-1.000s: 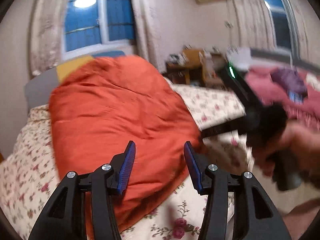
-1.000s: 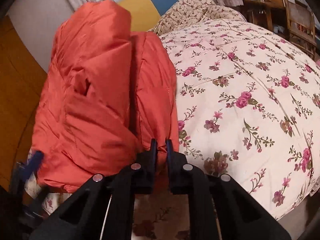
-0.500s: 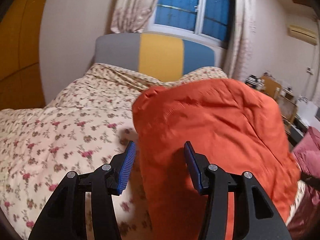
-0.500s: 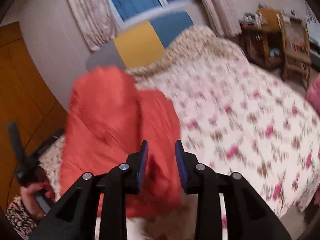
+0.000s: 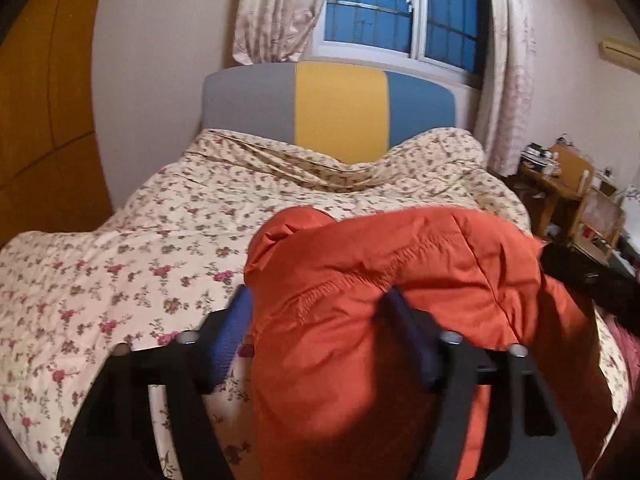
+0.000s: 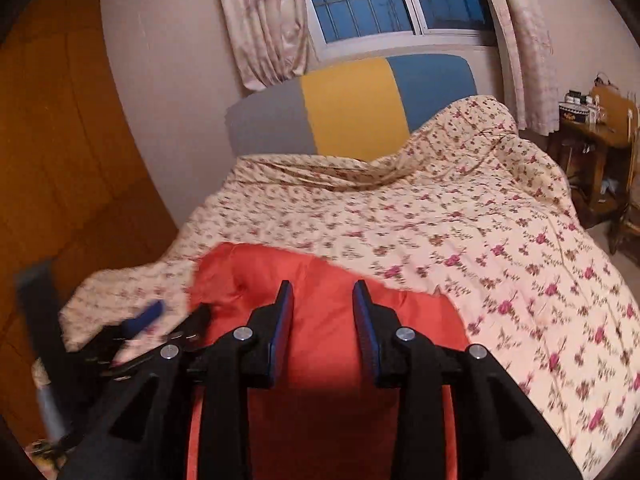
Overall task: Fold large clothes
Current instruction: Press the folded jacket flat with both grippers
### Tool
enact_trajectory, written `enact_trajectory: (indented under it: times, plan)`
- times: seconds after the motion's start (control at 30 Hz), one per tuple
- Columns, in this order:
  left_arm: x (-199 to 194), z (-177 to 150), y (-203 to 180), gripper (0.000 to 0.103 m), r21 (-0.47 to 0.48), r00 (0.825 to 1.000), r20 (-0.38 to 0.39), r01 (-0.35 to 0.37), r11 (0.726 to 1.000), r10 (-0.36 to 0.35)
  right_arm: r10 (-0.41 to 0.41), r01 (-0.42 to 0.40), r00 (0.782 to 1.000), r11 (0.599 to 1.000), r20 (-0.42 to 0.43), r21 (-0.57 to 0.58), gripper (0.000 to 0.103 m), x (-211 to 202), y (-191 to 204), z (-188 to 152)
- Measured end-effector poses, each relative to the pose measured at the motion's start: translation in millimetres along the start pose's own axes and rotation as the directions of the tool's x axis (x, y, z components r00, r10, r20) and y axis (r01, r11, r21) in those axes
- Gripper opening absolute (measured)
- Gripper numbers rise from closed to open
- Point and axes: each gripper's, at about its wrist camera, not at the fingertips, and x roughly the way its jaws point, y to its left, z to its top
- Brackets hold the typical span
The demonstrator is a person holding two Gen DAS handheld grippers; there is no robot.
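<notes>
Lying on the floral quilt, the orange jacket bulges between the left gripper, whose jaws have just been opening. The right gripper hovers above it, jaws parted and empty. The headboard stands beyond both.

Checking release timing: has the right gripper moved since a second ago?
Yes. The right gripper has let go and pulled back from the orange jacket, revealing the headboard.

A: How much of the jacket shows?

B: Not all. Its lower part runs off the bottom edge in both wrist views, and the near end of the bed lies under it.

A: The left gripper?

B: Smeared. Its jaws have just been opening, and whether the pads touch the cloth I can't tell. From the right wrist it's a dark blur at the left.

A: The desk by the bed's far right corner?

B: Its clutter is too small to name.
</notes>
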Motion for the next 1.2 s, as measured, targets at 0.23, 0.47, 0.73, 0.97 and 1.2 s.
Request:
enact_trajectory:
  times: [0.23,0.47,0.73,0.97,1.2]
  plan:
    - [18,-2,-21,0.073,0.034,0.998,-0.051,0.029,0.999,-0.027,-0.047,0.050,0.998,0.996,-0.045,0.069,0.028,34,-44,-24]
    - [32,-7,-45,0.083,0.096,0.996,-0.087,0.018,0.995,-0.010,-0.095,0.097,0.994,0.994,-0.062,0.045,0.028,53,-61,-37]
    - [63,-11,-62,0.096,0.117,0.988,-0.154,0.021,0.993,-0.003,-0.097,0.110,0.989,0.987,-0.109,0.116,0.028,80,-88,-49]
    - [91,-17,-66,0.100,0.102,0.980,-0.198,0.026,0.994,-0.005,-0.076,0.103,0.982,0.983,-0.170,0.154,0.028,104,-101,-53]
    - [112,-23,-69,0.100,0.100,0.978,-0.209,-0.007,0.995,0.028,-0.063,0.101,0.975,0.981,-0.213,0.169,0.028,124,-108,-55]
